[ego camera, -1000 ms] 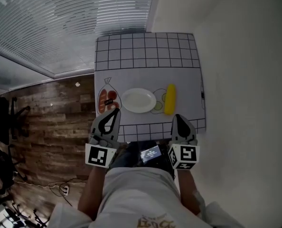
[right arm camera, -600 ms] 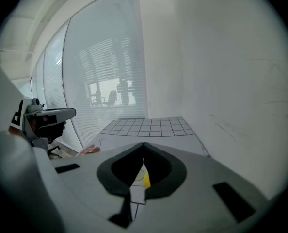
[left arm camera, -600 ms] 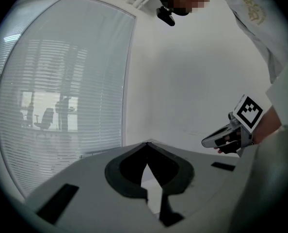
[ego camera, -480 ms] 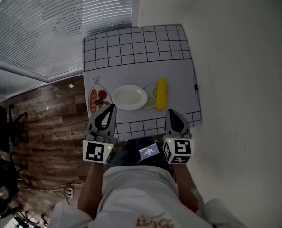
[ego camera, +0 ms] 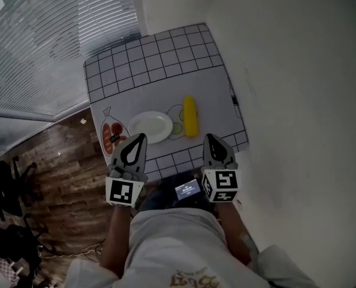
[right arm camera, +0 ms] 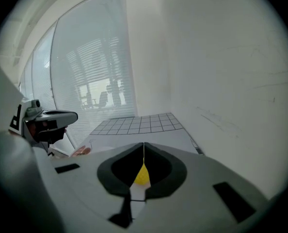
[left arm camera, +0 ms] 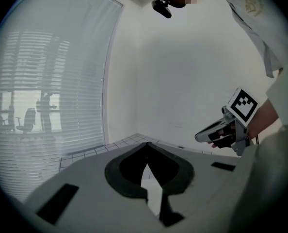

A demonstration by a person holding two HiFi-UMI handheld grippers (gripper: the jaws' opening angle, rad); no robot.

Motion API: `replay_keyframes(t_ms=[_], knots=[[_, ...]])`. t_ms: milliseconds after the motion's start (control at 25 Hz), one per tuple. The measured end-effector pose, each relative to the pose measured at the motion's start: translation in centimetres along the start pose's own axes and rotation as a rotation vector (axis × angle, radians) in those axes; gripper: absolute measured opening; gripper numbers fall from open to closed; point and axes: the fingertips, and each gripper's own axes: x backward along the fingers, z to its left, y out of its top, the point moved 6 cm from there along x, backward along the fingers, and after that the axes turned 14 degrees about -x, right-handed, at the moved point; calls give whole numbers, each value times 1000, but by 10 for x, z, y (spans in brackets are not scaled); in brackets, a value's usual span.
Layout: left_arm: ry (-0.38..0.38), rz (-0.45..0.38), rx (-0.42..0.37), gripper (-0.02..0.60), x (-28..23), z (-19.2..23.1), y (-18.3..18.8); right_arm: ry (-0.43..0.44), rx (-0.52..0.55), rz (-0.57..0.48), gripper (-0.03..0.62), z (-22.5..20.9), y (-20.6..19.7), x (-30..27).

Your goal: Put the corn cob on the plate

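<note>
A yellow corn cob lies on the checked table, just right of a white plate. In the head view my left gripper hovers at the table's near edge, in front of the plate. My right gripper hovers in front of the cob. Both are shut with nothing held. In the right gripper view the cob shows as a yellow patch below the closed tips of that gripper. The left gripper has its tips together, with pale table showing beneath.
A clear bag of sausages lies left of the plate. Green slices sit between plate and cob. A white wall runs along the right, slatted blinds at the back left, and wooden floor on the left. A small screen sits at the person's waist.
The head view has swung, so the table now sits further left and turned. Both grippers have edged forward and down toward the table's near edge. Their jaws stay shut.
</note>
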Motion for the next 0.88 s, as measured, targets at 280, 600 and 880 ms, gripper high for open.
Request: replay_keyframes(t_ms=[280, 600, 880], knots=[[-64, -11, 6, 9, -24, -8, 6, -27, -32, 9, 8, -12, -5, -5], [-132, 8, 6, 9, -52, -17, 0, -28, -38, 46, 8, -22, -14, -22], [-173, 16, 4, 9, -77, -26, -11, -14, -32, 87, 9, -30, -22, -39]])
